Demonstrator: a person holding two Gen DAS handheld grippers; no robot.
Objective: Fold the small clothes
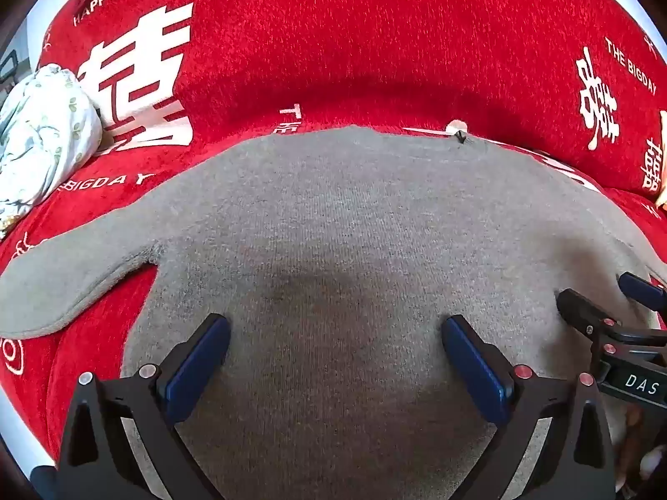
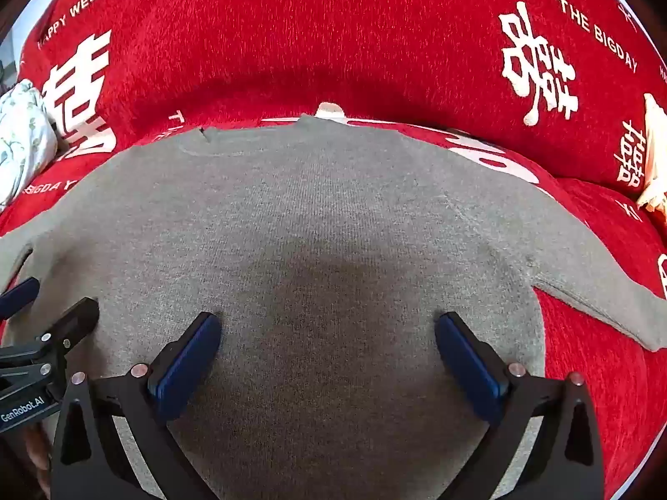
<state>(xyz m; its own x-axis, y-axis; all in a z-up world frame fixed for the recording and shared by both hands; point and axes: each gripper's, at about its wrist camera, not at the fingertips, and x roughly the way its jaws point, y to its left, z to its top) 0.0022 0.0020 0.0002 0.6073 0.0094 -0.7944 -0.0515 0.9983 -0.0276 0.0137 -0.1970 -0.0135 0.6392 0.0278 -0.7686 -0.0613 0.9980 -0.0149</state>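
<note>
Red sofa cover [image 1: 375,41] with white lettering

My left gripper [image 1: 335,327] tilts steeply down, jaws spread wide with nothing between them, both blue pads [image 1: 199,368] bare. My right gripper [image 2: 327,323] tilts down the same way, jaws as wide, pads [image 2: 185,364] bare too. The two tools sit side by side and close: from the left wrist the right one shows at the right edge [image 1: 600,304], from the right wrist the left one at the left edge [image 2: 50,310]
</note>
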